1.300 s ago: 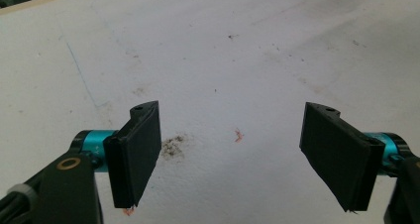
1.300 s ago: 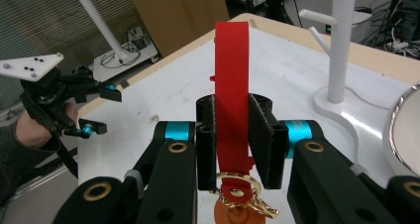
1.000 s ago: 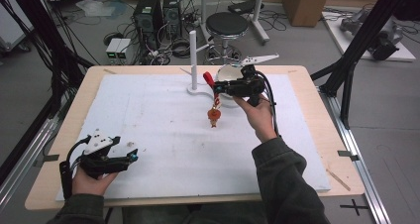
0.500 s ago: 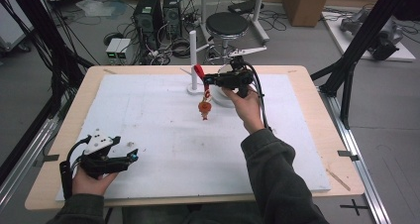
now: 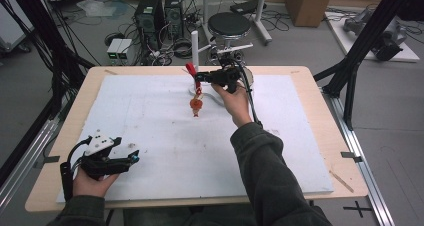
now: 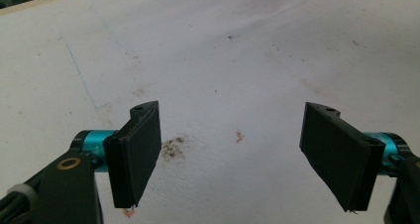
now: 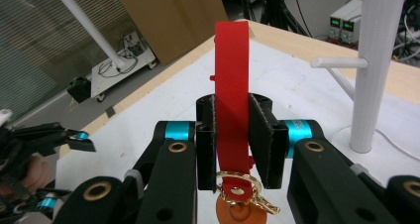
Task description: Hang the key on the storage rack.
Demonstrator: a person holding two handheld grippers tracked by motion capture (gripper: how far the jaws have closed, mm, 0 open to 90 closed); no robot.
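Red plastic strap keychain [image 7: 232,85] with gold ring [image 7: 241,184] and orange charm [image 5: 196,105], clamped in the right gripper [image 7: 233,137] at upper centre of the high view.

Jaws pressed flat on the strap from both sides, strap standing upright between them, ring and charm dangling below, just above the white foam mat [image 5: 150,116]. Right beside the white plastic peg stand [image 7: 371,60], at the right of the right gripper view, not touching it. Down at lower left of the high view, left gripper [image 5: 107,158] resting low over the mat, jaws wide apart, gripping nothing.
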